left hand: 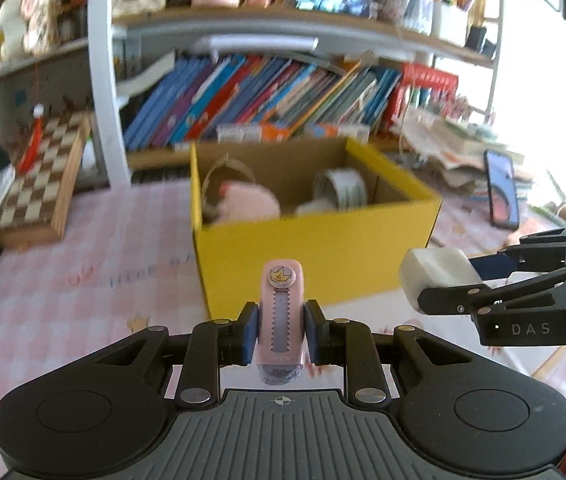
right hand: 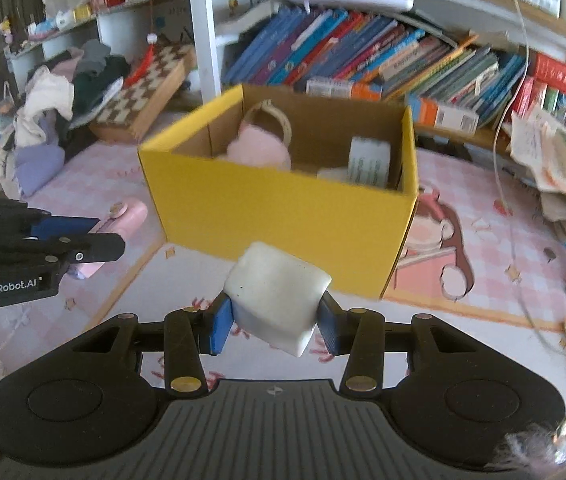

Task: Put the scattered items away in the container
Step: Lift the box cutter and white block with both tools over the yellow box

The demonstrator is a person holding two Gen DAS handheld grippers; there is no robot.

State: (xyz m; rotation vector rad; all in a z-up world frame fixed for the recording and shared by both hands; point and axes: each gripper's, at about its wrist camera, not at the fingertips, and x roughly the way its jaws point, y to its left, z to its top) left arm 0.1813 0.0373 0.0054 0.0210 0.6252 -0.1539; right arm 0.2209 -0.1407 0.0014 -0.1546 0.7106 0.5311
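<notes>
Left tool [left hand: 282, 332] is clamping a slim pink cutter [left hand: 282, 312]; right tool [right hand: 275, 322] is clamping a rounded white block [right hand: 277, 296], both just before the yellow cardboard box [right hand: 283, 216].

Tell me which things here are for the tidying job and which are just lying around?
For the job:
- yellow box
- pink utility knife, held in the left gripper
- white block, held in the right gripper
- pink fluffy thing and tape roll, already in the box

Just lying about:
- chessboard
- books
- phone
- clothes pile
</notes>
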